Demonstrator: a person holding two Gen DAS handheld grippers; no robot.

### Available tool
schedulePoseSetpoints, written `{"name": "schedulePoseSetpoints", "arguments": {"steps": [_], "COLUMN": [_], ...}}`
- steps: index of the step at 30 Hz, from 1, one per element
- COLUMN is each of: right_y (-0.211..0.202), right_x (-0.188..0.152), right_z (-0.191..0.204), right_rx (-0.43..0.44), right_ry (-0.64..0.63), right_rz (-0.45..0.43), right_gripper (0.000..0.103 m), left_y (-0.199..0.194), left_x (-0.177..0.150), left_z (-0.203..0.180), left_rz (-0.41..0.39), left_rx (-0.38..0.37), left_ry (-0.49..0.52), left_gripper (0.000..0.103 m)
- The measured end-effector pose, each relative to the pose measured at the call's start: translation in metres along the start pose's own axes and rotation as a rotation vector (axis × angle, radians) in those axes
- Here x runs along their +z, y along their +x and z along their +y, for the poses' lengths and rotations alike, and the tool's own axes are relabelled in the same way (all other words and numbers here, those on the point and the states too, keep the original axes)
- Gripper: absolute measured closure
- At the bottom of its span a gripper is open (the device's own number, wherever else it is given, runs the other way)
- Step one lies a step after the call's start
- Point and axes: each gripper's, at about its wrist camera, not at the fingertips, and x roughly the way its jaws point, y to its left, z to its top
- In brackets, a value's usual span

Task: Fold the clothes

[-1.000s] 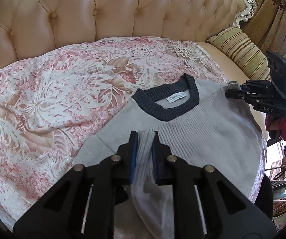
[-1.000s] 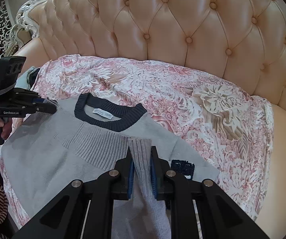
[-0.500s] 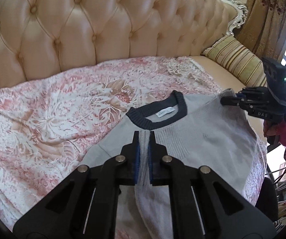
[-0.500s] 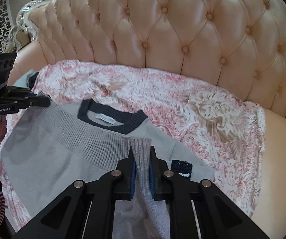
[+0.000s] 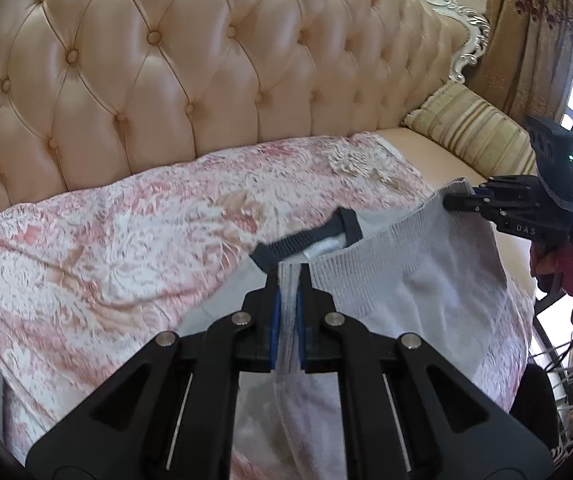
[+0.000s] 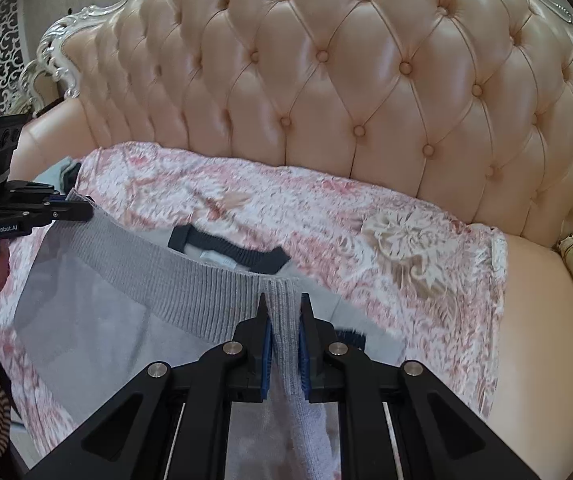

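My left gripper (image 5: 287, 280) was clamped on one corner of the ribbed hem of the grey knit sweater with the dark navy collar (image 5: 406, 280); blue pads pinched the fabric on both sides. My right gripper (image 6: 282, 312) was clamped on the opposite hem corner, same pinch. Hem was lifted and stretched taut between the two, held over the sweater body, with its ribbed edge just near of the navy collar (image 6: 226, 248), collar partly covered by it. Sweater lay on the pink-and-white floral cover (image 5: 106, 240) spread across the seat of the cream tufted leather sofa (image 6: 366, 100), collar end toward the far backrest. A dark cuff (image 6: 350, 338) showed just right of my right fingers, on the cover. In the left wrist view the right gripper (image 5: 462, 200) sat at the far-right hem corner; in the right wrist view the left gripper (image 6: 74, 210) sat at the far-left one. Striped olive cushion (image 5: 474, 132) lay on the sofa's right end, patterned curtain (image 5: 534, 32) behind it. Lower fabric hung blurred toward me.
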Motion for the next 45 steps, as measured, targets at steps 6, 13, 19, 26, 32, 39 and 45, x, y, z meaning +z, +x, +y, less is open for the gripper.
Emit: {"name": "schedulePoseSetpoints", "arguments": {"steps": [6, 13, 19, 26, 32, 39, 45], "right_y": [0.045, 0.086, 0.086, 0.105, 0.091, 0.116, 0.073], "right_x": [0.012, 0.002, 0.012, 0.01, 0.023, 0.016, 0.012], "right_z": [-0.021, -0.03, -0.032, -0.039, -0.038, -0.045, -0.068], "right_rx": [0.005, 0.038, 0.044, 0.051, 0.076, 0.066, -0.025], "right_ry": [0.043, 0.098, 0.086, 0.113, 0.096, 0.141, 0.232], "right_rz": [0.079, 0.139, 0.12, 0.164, 0.128, 0.22, 0.13], "right_gripper": [0.092, 0.092, 0.092, 0.092, 0.092, 0.072, 0.012], "left_y": [0.036, 0.056, 0.051, 0.073, 0.062, 0.076, 0.033], "left_x": [0.012, 0.0, 0.006, -0.006, -0.003, -0.013, -0.006], "left_z": [0.019, 0.033, 0.038, 0.053, 0.055, 0.066, 0.086], "left_rz": [0.073, 0.101, 0.062, 0.118, 0.087, 0.128, 0.002], "left_rx": [0.04, 0.054, 0.051, 0.046, 0.047, 0.086, 0.137], "left_ry": [-0.021, -0.059, -0.078, -0.151, -0.152, -0.202, -0.294], "left_gripper": [0.095, 0.095, 0.095, 0.095, 0.095, 0.085, 0.007]}}
